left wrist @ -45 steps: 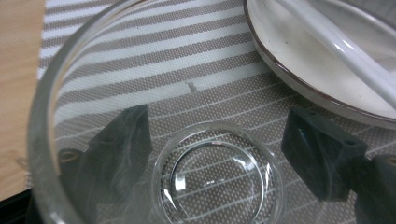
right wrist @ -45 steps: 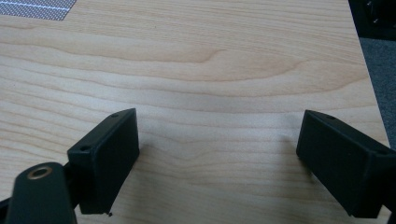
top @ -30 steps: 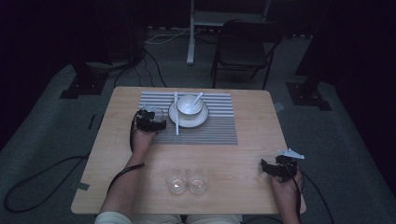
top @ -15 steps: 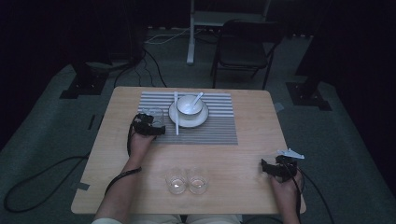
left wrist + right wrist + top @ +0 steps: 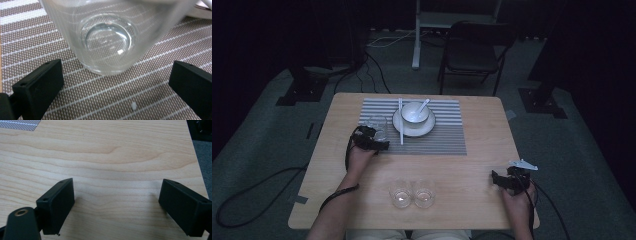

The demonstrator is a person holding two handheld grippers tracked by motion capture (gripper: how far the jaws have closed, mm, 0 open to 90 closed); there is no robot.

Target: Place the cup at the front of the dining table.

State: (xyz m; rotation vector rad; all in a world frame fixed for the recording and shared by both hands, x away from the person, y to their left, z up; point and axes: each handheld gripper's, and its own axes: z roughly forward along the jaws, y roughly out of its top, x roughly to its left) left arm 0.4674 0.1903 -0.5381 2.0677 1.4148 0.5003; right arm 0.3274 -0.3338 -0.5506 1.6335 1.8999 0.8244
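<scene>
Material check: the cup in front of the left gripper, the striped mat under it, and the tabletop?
Cup: looks like clear glass, smooth and glossy; the mat's stripes read through its wall and thick base. Striped mat: appears woven, possibly vinyl or fabric mesh; brown-grey bands with white lines and a matte, textured weave. Tabletop: light wood or wood-look laminate; visible grain, satin finish, and I cannot tell which.

The left claw (image 5: pixel 379 142) is held forward by an outstretched forearm, near the far left part of the surface, jaws wide apart. The right claw (image 5: pixel 498 179) rests near the right edge, jaws also spread.
</scene>
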